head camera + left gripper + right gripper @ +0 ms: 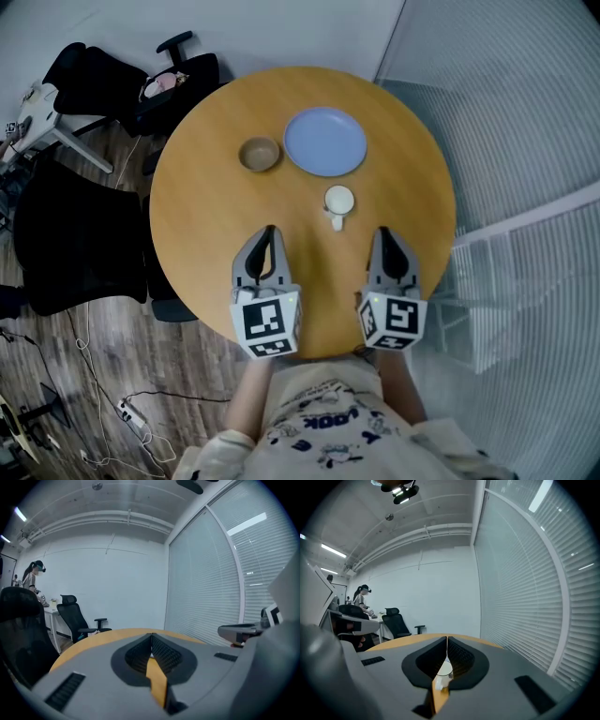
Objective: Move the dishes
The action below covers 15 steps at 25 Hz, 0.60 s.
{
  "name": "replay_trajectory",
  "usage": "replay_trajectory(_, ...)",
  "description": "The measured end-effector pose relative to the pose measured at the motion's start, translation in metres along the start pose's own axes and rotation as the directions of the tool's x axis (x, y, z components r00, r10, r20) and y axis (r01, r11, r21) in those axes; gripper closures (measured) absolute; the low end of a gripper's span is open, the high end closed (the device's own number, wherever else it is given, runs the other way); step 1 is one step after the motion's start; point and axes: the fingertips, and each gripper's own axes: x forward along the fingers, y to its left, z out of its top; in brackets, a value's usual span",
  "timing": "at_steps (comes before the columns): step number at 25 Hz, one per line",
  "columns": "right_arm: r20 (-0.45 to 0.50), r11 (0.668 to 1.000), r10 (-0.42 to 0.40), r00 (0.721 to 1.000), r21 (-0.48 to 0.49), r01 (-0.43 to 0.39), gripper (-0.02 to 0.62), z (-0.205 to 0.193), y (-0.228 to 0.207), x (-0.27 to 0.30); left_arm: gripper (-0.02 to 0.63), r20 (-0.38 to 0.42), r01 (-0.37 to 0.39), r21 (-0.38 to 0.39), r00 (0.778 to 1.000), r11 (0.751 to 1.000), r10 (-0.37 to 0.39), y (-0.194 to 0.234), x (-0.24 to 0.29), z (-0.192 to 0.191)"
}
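Note:
On the round wooden table [197, 202] stand a blue plate [324, 142], a small brown bowl [260, 154] to its left, and a white cup [338, 202] just in front of the plate. My left gripper [270, 231] hovers over the table's near part, shut and empty, its tips below the bowl in the head view. My right gripper [382, 232] is level with it, shut and empty, its tips a little right of the cup. In the right gripper view the white cup [444, 671] shows through the gap behind the closed tips [447, 639]. The left gripper view shows only closed tips [151, 635] and table.
Black office chairs [80, 239] stand left of the table, another [141, 84] behind it. Window blinds [506, 122] run along the right. Cables [94, 375] lie on the wooden floor. A person [32, 576] stands at a desk far off on the left.

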Motion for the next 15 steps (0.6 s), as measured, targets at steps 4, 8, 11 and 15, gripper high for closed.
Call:
replay_trajectory(4,-0.034,1.000,-0.017,0.999,-0.002,0.017,0.589,-0.006,-0.001,0.022,0.603,-0.033,0.021,0.003,0.999,1.000,-0.021,0.009,0.030,-0.003)
replay_trajectory(8,-0.067,0.999,-0.033,0.997,-0.009,0.033,0.589,-0.012,-0.006,0.042,0.603,-0.059,0.033,0.005,0.998,0.999,-0.033,0.013,0.055,-0.006)
replay_trajectory(11,-0.082,0.999,-0.044,0.996,-0.013,0.043,0.589,-0.017,-0.010,0.057,0.603,-0.081,0.041,-0.008,0.996,0.999,-0.041,0.014,0.072,-0.013)
replay_trajectory(15,-0.096,0.999,-0.051,0.994,-0.013,0.050,0.589,-0.021,-0.020,0.077,0.603,-0.115,0.045,-0.021,0.992,0.999,-0.048,0.013,0.095,-0.023)
